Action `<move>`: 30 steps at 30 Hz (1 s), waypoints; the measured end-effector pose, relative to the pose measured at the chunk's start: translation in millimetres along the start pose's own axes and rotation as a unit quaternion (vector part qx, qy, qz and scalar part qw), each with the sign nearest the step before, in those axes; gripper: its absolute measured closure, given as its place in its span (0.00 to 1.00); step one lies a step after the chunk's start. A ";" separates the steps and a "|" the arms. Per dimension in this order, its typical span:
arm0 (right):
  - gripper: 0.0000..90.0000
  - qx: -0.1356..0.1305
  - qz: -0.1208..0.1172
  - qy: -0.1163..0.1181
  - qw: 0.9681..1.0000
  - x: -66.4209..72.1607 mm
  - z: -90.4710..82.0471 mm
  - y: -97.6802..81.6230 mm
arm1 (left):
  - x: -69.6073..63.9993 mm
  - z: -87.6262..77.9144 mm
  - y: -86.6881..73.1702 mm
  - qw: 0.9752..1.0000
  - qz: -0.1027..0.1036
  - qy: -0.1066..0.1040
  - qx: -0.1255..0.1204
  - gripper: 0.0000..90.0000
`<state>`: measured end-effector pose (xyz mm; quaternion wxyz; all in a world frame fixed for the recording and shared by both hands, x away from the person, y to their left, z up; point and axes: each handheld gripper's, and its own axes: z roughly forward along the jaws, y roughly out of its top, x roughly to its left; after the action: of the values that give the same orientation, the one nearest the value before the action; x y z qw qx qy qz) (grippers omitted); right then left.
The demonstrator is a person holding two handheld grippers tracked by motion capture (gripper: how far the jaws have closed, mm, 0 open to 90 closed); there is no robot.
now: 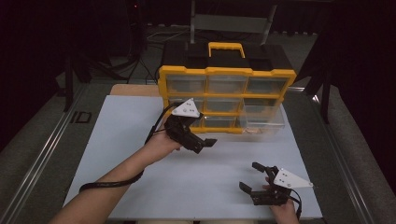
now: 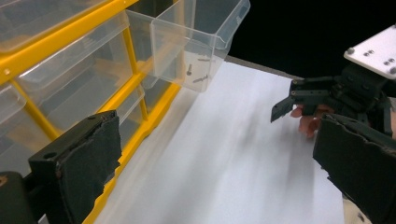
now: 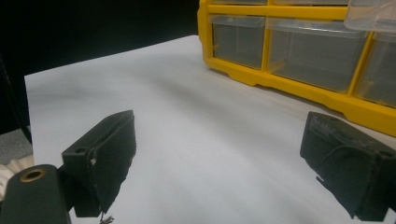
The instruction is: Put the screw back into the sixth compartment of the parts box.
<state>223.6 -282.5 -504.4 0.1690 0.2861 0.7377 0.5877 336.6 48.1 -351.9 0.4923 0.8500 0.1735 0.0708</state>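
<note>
Nearest me, low on the white worktop, my right tongs rest in my right hand, jaws spread wide with nothing between them, pointing toward the middle of the sheet. Farther in and to the left, my left tongs hover just in front of the organiser — jaws standing wide apart and empty, aimed to the right along the cabinet's front, my forearm reaching in diagonally from the bottom edge with the wrist turned level.

Beyond them stands the yellow drawer organiser, upright at the far edge of the worktop, its clear drawers in rows. One clear plastic drawer at the lower right is pulled out and juts forward; a few small screws lie inside it.

I judge that drawer light, stiff and rather slippery — thin plastic that could crack under a hard pinch, and its loose contents would slide if tipped. The front wall or its top lip looks the best place to grip, keeping it level.
</note>
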 end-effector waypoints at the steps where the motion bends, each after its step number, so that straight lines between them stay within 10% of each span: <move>1: 0.12 0.000 0.000 0.000 1.000 0.0 0.0 0.0 | -0.5 -1.4 -2.1 1.000 0.000 0.004 -0.002 0.02; 30: 0.12 0.002 -0.004 -0.003 1.000 1.5 0.3 0.3 | -13.4 -53.1 -109.8 0.999 0.015 0.004 -0.036 0.02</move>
<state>222.6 -281.3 -504.0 0.1731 0.2854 0.7396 0.5845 284.0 136.3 -419.0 0.5208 0.8339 0.1601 0.0879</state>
